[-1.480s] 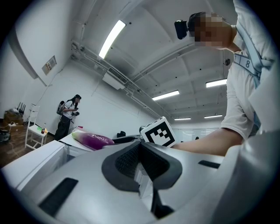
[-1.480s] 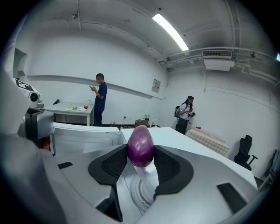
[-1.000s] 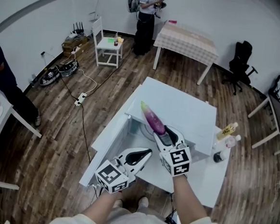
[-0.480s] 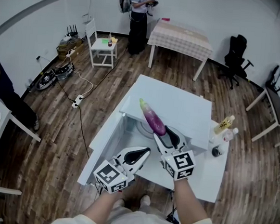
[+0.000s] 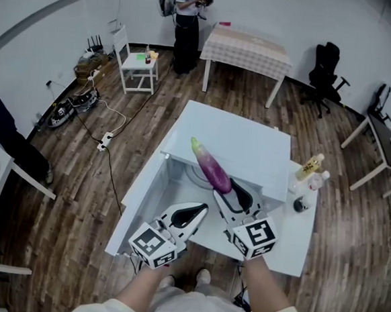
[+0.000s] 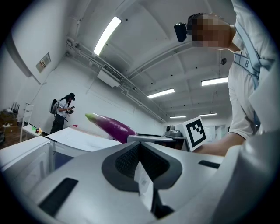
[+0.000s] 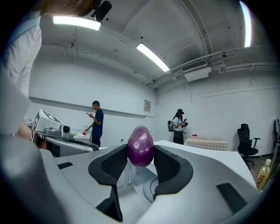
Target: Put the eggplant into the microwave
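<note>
**Eggplant held in right tongs at the open microwave**

The eggplant is gripped at its rounded purple end by the right gripper. In the right gripper view both dark pads are pressed against its sides, with the jaws set moderately wide around it. The green stem end points away from the person, toward the far left. The eggplant is carried in the air and touches nothing but the pads. In the head view it lies across the front edge of the microwave, over the open cavity, where the turntable is partly seen.

The microwave door is swung open to the left. The left gripper is held just beside the right one, on its left and near the open door. Its jaws are closed together with nothing gripped, as seen in the left gripper view.

The microwave stands on a white table. Two bottles stand at the right of the microwave. A person stands at the far wall.
</note>
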Demonstrator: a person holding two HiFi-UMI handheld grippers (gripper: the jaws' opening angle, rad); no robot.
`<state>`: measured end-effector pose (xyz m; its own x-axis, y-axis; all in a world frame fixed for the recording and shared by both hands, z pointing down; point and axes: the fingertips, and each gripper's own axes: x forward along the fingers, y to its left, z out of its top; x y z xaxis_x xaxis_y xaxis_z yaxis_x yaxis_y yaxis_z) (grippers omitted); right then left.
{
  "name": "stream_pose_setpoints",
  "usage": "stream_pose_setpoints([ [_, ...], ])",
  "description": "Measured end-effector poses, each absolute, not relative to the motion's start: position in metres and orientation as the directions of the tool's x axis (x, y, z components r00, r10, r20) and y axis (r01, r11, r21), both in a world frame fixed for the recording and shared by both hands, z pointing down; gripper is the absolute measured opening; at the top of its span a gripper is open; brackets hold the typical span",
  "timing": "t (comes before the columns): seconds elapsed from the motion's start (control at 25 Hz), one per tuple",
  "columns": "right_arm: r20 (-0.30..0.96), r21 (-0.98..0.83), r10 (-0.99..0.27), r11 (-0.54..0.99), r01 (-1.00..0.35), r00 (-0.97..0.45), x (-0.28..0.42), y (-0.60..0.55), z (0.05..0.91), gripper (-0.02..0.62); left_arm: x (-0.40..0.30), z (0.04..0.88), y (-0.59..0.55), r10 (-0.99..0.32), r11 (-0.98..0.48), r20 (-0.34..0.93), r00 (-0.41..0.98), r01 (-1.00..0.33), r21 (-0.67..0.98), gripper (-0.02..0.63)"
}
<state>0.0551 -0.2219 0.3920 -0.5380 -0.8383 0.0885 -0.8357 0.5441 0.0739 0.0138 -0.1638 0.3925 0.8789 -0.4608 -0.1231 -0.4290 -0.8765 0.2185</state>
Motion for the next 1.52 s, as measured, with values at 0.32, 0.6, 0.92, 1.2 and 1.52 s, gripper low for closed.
stream_pose_setpoints([
  [0.32,0.067,0.059,-0.832,0.554,-0.83,-0.551,0.059,-0.198,0.388,0.206,0.017,0.393,-0.159,-0.459,-0.878,-0.125,0.88,-0.427,0.216,0.002],
  [0.6,0.071,0.031,-0.825,0.563,-0.826,-0.56,0.063,-0.176,0.39,0.206,0.018,0.393,-0.156,-0.456,-0.879,-0.12,0.882,-0.425,0.216,0.002],
  [0.92,0.074,0.022,-0.82,0.57,-0.821,-0.567,0.065,-0.153,0.395,0.207,0.017,0.394,-0.151,-0.449,-0.882,-0.114,0.886,-0.419,0.216,0.002],
  [1.2,0.094,0.01,-0.812,0.579,-0.815,-0.576,0.068,-0.141,0.406,0.207,0.019,0.398,-0.147,-0.451,-0.88,-0.109,0.886,-0.422,0.217,0.002],
  [1.52,0.131,-0.013,-0.809,0.577,-0.817,-0.573,0.065,-0.141,0.428,0.207,0.013,0.406,-0.146,-0.463,-0.872,-0.1,0.881,-0.432,0.231,0.002],
])
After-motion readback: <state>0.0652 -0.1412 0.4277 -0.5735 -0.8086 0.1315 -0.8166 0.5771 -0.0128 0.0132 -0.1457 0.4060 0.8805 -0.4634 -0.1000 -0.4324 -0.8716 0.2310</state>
